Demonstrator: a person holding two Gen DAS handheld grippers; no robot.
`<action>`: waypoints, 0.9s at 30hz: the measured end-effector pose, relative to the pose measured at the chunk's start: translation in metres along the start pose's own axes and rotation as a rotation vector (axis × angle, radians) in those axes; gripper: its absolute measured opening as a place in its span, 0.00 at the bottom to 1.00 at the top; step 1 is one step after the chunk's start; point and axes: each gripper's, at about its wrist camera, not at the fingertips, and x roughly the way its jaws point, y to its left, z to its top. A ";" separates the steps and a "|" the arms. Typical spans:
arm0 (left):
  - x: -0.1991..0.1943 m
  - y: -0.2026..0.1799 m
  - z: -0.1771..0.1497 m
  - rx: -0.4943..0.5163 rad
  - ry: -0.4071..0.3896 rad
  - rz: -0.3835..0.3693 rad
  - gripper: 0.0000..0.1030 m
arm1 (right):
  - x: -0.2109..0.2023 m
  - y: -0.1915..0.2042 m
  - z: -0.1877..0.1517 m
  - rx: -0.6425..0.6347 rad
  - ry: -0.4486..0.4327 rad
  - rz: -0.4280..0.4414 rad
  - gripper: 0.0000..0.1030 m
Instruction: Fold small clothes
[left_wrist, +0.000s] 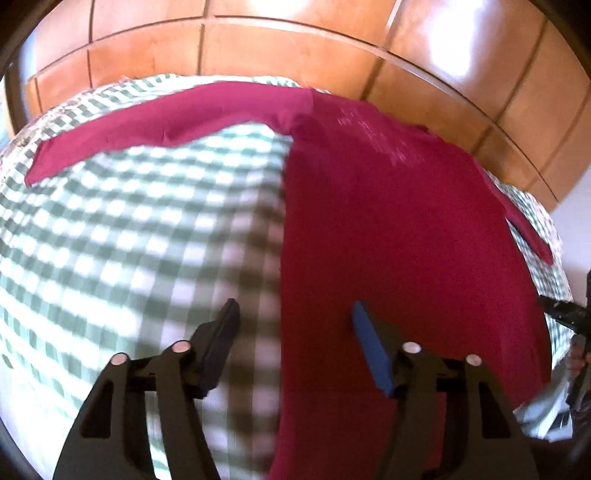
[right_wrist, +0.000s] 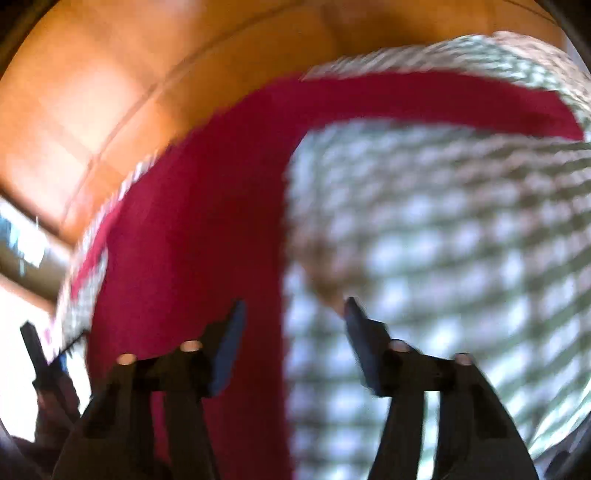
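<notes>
- My left tool (left_wrist: 291, 314) hangs released over the near edge of the red garment (left_wrist: 388, 240), nothing between its fingers.
- My right tool (right_wrist: 293, 314) (badly blurred) is likewise released, straddling the garment's other side edge.
- The garment lies flat on the green-checked cloth (left_wrist: 147, 221), one sleeve (left_wrist: 166, 114) stretched sideways at the far end.
- Beyond, orange floor tiles (left_wrist: 295, 48).
</notes>
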 end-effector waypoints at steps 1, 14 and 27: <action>0.000 0.000 -0.006 0.008 0.011 -0.023 0.48 | 0.002 0.007 -0.011 -0.020 0.015 -0.014 0.37; -0.013 -0.003 -0.029 0.083 0.008 -0.041 0.18 | -0.024 0.043 -0.075 -0.162 -0.012 -0.137 0.06; -0.006 -0.065 0.039 0.106 -0.084 -0.117 0.39 | -0.054 -0.125 0.035 0.399 -0.296 -0.166 0.43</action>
